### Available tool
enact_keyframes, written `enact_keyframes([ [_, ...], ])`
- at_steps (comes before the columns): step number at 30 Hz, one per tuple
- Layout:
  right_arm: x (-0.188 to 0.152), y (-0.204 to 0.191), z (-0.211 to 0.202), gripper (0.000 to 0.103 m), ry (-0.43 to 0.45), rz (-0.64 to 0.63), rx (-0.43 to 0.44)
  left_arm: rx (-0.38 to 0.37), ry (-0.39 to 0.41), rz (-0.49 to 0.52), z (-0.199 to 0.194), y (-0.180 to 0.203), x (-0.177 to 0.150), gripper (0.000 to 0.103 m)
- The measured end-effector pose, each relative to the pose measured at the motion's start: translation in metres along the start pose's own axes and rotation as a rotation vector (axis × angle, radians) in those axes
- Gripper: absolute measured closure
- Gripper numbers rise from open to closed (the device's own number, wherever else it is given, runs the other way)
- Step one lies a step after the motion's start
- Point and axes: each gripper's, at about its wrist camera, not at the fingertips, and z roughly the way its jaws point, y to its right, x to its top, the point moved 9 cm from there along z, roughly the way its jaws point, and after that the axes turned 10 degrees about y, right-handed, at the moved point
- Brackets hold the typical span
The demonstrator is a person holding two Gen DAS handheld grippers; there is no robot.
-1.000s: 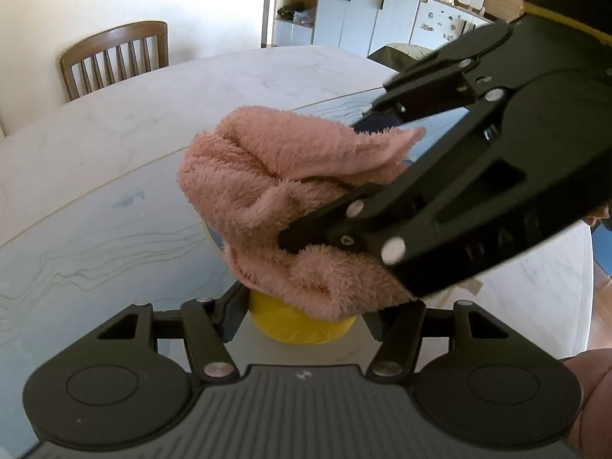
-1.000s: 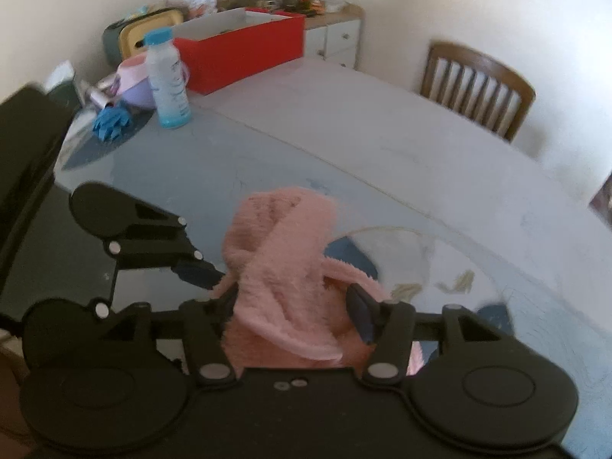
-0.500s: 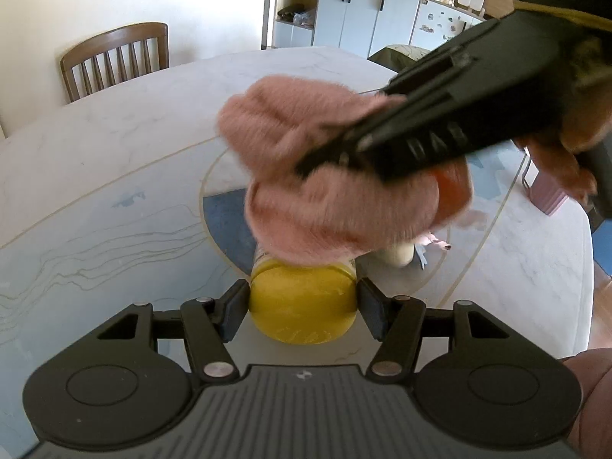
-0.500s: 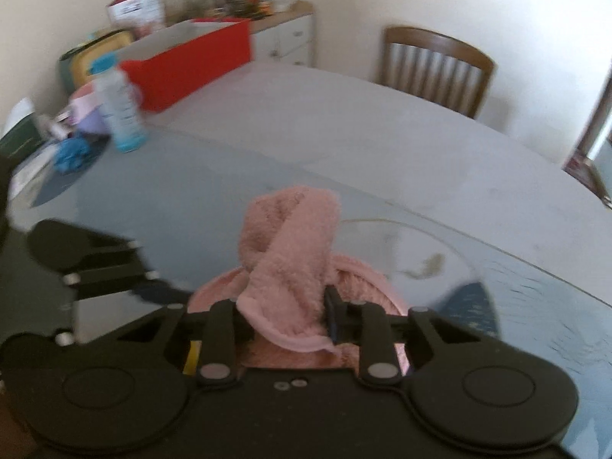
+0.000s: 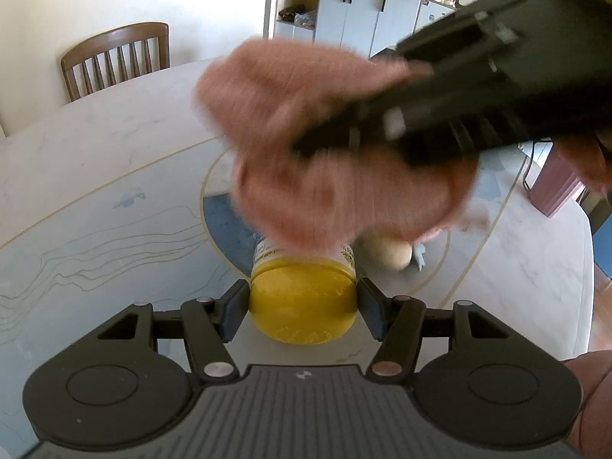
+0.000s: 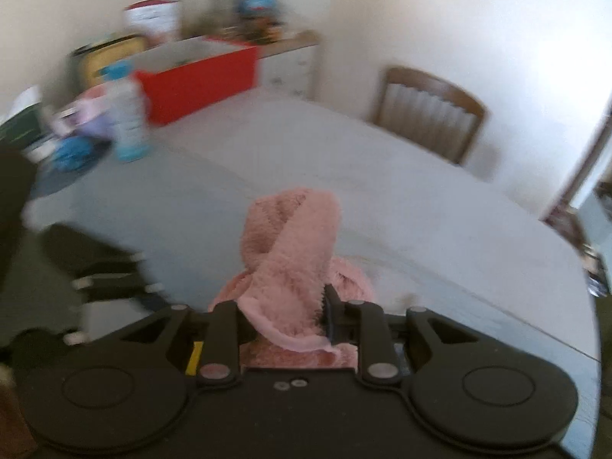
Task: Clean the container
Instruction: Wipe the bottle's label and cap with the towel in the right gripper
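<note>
Yellow lid (image 5: 302, 302) of a small jar (image 5: 304, 267) sits clamped between the left gripper (image 5: 302, 306) fingers, jaws closed partway onto the lid sides, pads touching it on both sides. Jar is held lid toward the left wrist camera, above the marble table (image 5: 95, 191); a bit of printed label shows just past the lid. Far end of the jar is covered by a pink fluffy cloth (image 5: 336, 160), heavily blurred in the left view.

Right gripper (image 6: 283, 317) jaws are squeezed narrow on a fold of the same cloth (image 6: 294, 252), which bunches up between and above the fingers; more of it hangs below. From the left wrist view the right gripper (image 5: 440, 114) comes in from upper right, black body blurred, pressing the cloth onto the jar. A sliver of yellow (image 6: 194, 357) shows below the right gripper's left finger; can't tell for sure whether it is the jar.

Part of the left gripper (image 6: 95, 267) shows blurred at left in the right wrist view. Behind it on the table: a pale blue bottle (image 6: 128, 122), a red box (image 6: 202, 80), a blue glove-like thing (image 6: 70, 153). Wooden chair (image 5: 114, 57) stands at the far table edge. A round beige object (image 5: 390, 254) lies on the table just beyond the jar. A bit of hand (image 5: 591, 401) shows at lower right in the left view.
</note>
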Motion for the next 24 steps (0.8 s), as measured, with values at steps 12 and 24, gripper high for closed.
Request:
enact_keyframes([
  [12,-0.006,-0.017,-0.006,0.046,-0.069,0.170,0.128,-0.002,-0.001,-0.006,0.000,-0.001,0.001,0.042],
  [24,-0.015,-0.032,0.020,0.044,-0.148,0.065,0.104,0.000,0.003,-0.002,-0.001,-0.003,0.001,0.042],
])
